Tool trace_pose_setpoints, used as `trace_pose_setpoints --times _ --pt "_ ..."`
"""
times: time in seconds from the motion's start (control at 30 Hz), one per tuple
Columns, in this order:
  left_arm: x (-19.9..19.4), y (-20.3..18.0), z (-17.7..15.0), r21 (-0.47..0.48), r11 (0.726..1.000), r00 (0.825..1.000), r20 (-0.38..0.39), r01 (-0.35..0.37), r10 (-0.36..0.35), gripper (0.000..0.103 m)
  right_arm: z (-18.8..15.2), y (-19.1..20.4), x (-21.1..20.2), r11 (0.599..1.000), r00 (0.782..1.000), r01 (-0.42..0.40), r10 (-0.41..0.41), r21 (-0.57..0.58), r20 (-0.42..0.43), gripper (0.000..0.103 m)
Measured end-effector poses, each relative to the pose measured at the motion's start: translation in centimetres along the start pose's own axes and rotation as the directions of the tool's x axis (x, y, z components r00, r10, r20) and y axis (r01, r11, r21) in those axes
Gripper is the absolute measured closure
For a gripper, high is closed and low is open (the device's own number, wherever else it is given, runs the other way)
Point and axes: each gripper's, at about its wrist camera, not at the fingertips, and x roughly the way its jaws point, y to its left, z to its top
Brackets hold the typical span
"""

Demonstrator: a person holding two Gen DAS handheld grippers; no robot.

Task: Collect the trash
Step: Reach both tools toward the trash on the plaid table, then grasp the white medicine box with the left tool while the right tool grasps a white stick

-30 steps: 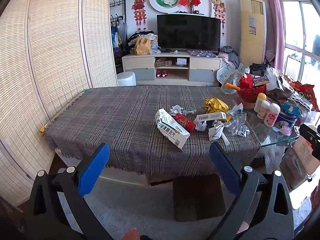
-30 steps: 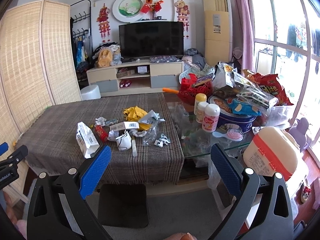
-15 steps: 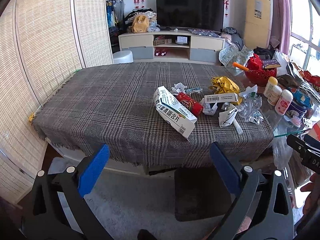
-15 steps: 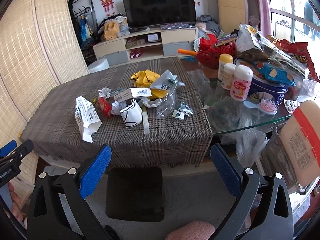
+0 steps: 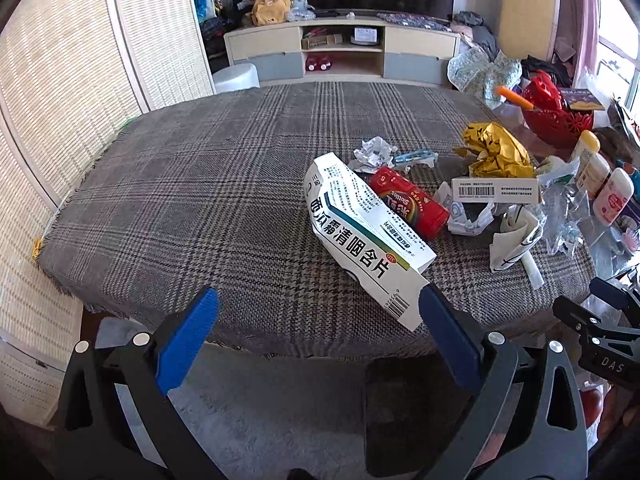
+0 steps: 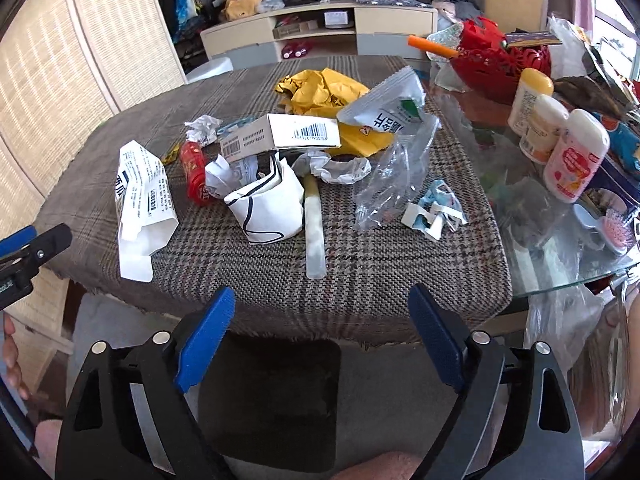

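Left wrist view: open left claw [image 5: 316, 316] nears the crushed white cardboard medicine box [image 5: 356, 236], light and yielding; pinch its flattened near end. Right claw [image 6: 318, 310] has been narrowing, still open, empty.

The left hand-held gripper [image 5: 318, 300] is held angled downward, its blue-padded jaws spread wide with nothing between them. The right hand-held gripper [image 6: 320, 298] is likewise tilted down; its jaws have just been closing a little, yet are seen well apart and empty. Fingers [image 6: 10, 360] are glimpsed at 9 o'clock.
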Motion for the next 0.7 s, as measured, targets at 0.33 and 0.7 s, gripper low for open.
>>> trace_pose_setpoints --times 0.33,0.7 --pt "6.9 -1.0 4.8 -0.073 0.997 0.992 -0.119 0.040 -0.048 0.008 2.2 -0.2 4.3 0.999 0.997 -0.030 0.028 -0.032 -0.071 0.058" --pt "12.8 -2.3 4.7 -0.115 0.992 0.970 -0.229 0.053 -0.079 0.008 3.2 0.2 6.4 0.997 0.999 -0.009 0.005 -0.075 -0.053 0.075"
